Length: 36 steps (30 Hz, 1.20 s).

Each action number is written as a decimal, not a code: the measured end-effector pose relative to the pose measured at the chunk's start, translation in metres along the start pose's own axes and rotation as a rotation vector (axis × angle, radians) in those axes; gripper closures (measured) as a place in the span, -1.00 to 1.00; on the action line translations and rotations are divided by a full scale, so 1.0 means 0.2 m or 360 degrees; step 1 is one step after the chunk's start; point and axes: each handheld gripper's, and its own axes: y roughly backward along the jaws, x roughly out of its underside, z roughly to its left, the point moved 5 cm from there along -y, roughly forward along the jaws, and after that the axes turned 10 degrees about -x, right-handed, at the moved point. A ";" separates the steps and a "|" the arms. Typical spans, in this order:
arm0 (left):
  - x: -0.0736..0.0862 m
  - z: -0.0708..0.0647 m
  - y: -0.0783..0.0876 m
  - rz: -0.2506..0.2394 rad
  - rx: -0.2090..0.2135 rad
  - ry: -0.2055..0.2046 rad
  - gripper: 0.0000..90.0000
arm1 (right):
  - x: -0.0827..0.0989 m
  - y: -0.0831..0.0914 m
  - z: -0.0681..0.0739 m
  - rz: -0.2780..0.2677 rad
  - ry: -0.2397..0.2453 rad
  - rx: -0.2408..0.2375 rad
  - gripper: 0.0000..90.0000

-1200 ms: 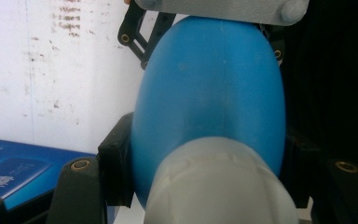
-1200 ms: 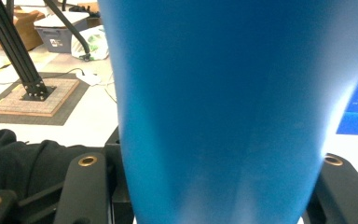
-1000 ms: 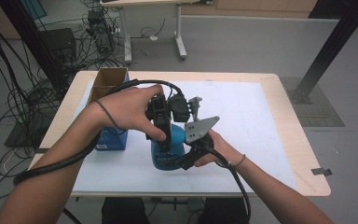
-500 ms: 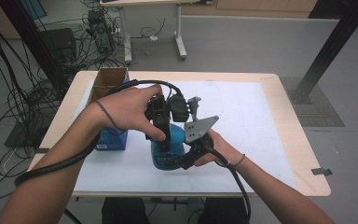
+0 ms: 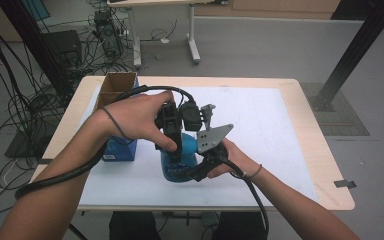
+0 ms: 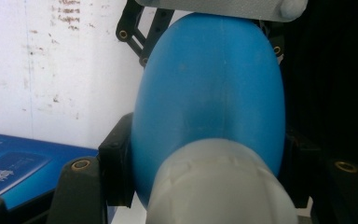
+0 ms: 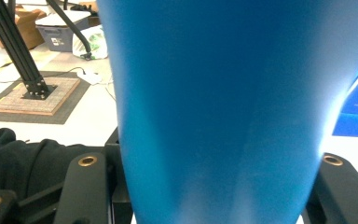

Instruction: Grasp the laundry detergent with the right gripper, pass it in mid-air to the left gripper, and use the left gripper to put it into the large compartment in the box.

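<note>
From above, both grippers meet near the front of the white table (image 5: pixel 280 130) — the left gripper (image 5: pixel 176 150) and right gripper (image 5: pixel 200 167) both clamp a blue bottle (image 5: pixel 180 167), beside a blue box (image 5: pixel 120 149).

Left gripper view: jaws pinch the bottle's blue body just above its pale cap (image 6: pixel 219 186).

Right gripper view: jaws squeeze the bottle's sides.

Both forearms are showing bare, each wrist wearing a thin dark band. The left tongs (image 5: pixel 176 150) and right tongs (image 5: pixel 192 170) are showing black bodies with brass-coloured screws on the jaws; a thick black cable is trailing from each, and a grey three-cornered plate (image 5: pixel 212 136) is topping the right one.
</note>
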 end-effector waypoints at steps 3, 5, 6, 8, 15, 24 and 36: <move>0.00 0.00 0.00 -0.0006 -0.0001 0.0004 -0.18 | 0.00 0.00 0.00 0.0003 0.0004 0.0001 -0.08; 0.00 0.00 0.00 -0.0007 -0.0004 0.0005 -0.18 | 0.00 0.00 0.00 -0.0004 -0.0004 0.0000 -0.08; 0.00 0.00 0.00 -0.0007 -0.0004 0.0005 -0.18 | 0.00 0.00 0.00 -0.0004 -0.0004 0.0000 -0.08; 0.00 0.00 0.00 -0.0005 -0.0009 0.0005 -0.18 | 0.00 0.00 0.00 -0.0004 -0.0003 0.0001 -0.08; -0.01 0.00 0.00 -0.0006 -0.0008 0.0012 -0.18 | 0.00 0.00 0.00 -0.0007 0.0003 0.0004 -0.08; -0.01 0.00 0.01 -0.0007 -0.0012 0.0013 -0.18 | 0.00 0.00 0.00 -0.0023 0.0007 0.0007 -0.08; -0.01 0.00 0.02 -0.0012 -0.0020 0.0005 -0.18 | 0.00 0.00 0.00 -0.0046 0.0014 0.0016 -0.09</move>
